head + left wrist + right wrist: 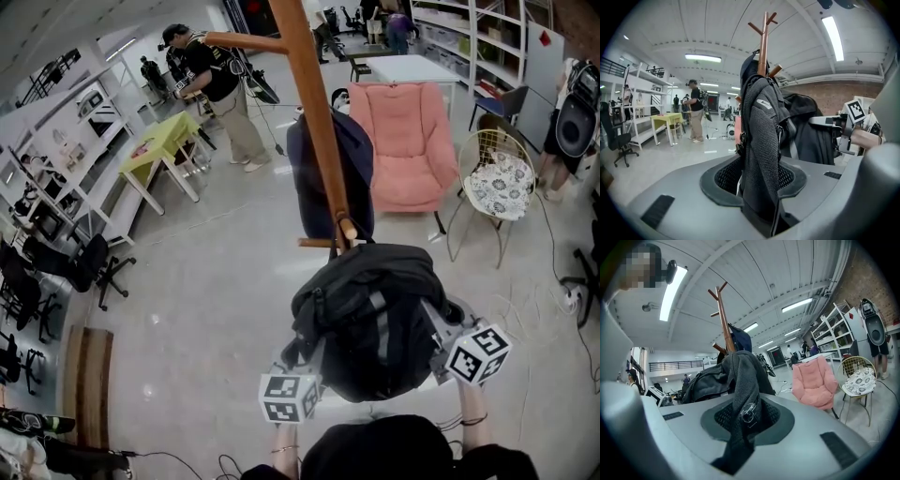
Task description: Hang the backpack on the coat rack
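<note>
The black backpack [370, 319] hangs in front of me, just below the lowest peg [347, 228] of the wooden coat rack [309, 112]. Its top reaches up to that peg, and I cannot tell whether its loop is over it. My left gripper [298, 370] is at the pack's lower left. In the left gripper view a grey mesh shoulder strap [761, 154] stands loosely between its parted jaws [759, 180]. My right gripper [448, 337] is at the pack's right side. In the right gripper view it [745, 418] is shut on the other strap [743, 394], pinched near a metal ring.
A dark blue coat [314, 178] hangs on the far side of the rack. A pink armchair [403, 141] and a wire chair with a patterned cushion [497, 183] stand to the right. On the left are a yellow-green table [159, 150], a person [220, 89] and office chairs [84, 262].
</note>
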A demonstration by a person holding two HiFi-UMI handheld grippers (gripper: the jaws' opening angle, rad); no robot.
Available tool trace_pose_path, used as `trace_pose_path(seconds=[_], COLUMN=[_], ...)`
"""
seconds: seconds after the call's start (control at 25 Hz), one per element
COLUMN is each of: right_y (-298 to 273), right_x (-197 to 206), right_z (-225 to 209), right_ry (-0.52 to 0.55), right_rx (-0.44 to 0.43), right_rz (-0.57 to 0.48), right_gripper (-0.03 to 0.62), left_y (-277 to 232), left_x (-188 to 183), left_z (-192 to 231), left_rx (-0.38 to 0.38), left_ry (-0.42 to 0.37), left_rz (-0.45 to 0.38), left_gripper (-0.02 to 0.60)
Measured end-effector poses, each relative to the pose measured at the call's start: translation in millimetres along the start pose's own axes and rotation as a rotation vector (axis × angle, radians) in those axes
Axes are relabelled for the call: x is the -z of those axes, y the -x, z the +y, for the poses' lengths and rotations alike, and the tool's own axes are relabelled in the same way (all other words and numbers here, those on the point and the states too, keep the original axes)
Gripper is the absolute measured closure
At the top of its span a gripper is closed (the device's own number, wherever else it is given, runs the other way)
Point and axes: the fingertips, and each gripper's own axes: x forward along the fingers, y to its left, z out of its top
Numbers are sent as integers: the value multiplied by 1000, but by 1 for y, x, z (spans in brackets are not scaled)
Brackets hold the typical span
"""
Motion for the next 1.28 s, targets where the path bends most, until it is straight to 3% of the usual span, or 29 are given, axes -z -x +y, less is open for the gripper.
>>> trace_pose_path(seconds=[0.36, 0.64, 0.88, 1.12, 1.28], right_y=[1, 5, 18, 38, 56], right_x=[-2, -4, -13, -26, -33], right_z=[7, 2, 8, 13, 15], right_ry=[-3, -30, -28, 15, 27], right_rx=[-13, -5, -16, -31, -10], right_rz=[0, -45, -87, -108, -129], right_gripper=[506, 399, 367, 367, 389], left_y=[0, 2, 18, 43, 64], left_x=[-3, -2, -7, -19, -21], left_z=[0, 0, 3, 2, 1], left_rx=[-12, -41, -79, -130, -165], left_ry=[30, 55, 67, 28, 8], left_rz=[-46, -81, -120, -170, -189], left_gripper=[388, 353, 330, 344, 410])
